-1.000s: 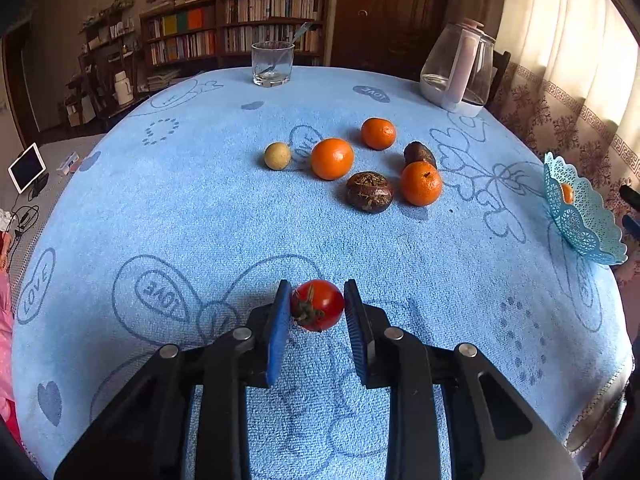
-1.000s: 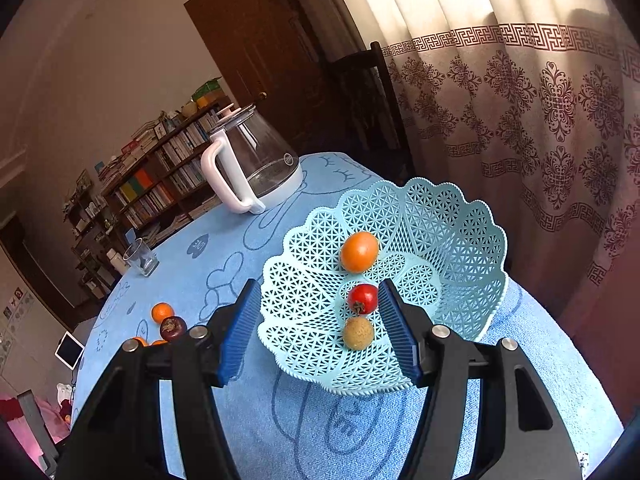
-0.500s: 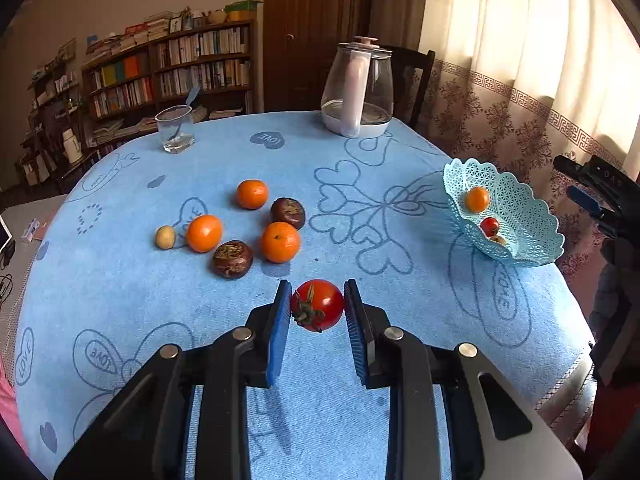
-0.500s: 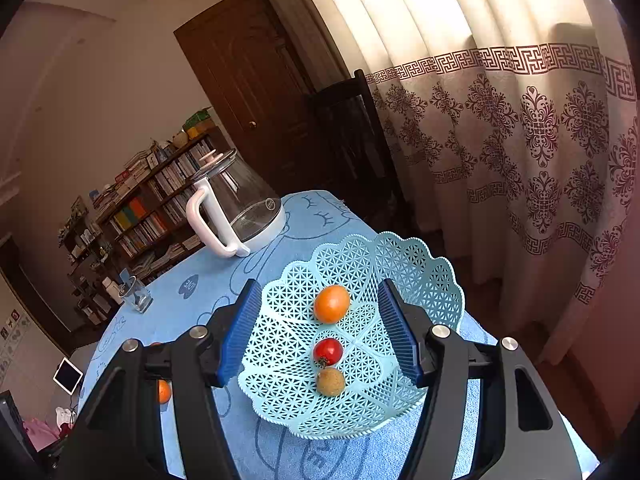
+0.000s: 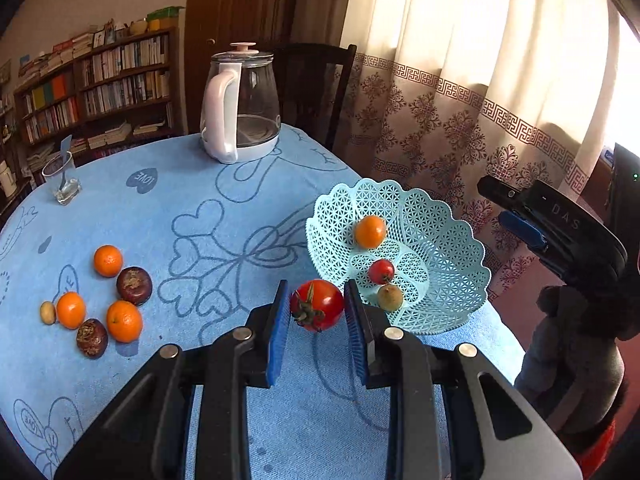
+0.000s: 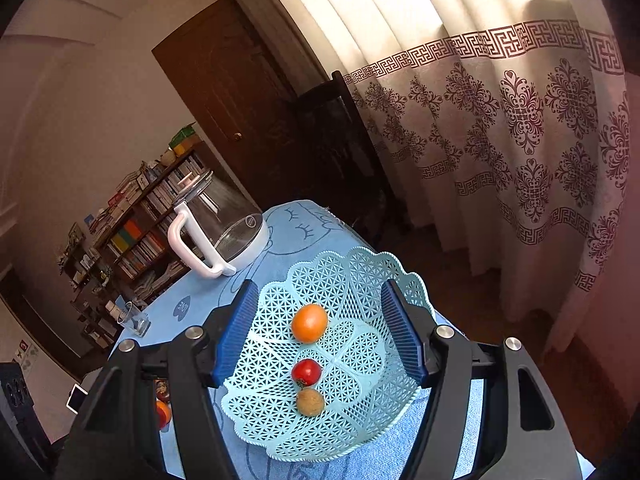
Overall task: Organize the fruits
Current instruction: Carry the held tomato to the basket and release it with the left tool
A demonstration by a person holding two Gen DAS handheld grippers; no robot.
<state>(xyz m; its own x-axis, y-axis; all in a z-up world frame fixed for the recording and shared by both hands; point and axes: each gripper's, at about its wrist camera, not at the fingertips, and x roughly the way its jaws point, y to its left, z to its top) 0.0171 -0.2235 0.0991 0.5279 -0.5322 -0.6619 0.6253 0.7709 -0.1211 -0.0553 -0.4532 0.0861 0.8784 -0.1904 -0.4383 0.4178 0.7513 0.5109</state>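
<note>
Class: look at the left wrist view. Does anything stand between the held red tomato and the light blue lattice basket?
No. The red tomato in the left gripper sits just short of the light blue lattice basket, with nothing visible between them.

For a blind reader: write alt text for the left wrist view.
The left tongs grip a red tomato just short of a lacy blue basket holding three small fruits. Oranges and dark fruits sit on the blue tablecloth, with a glass kettle behind.
</note>
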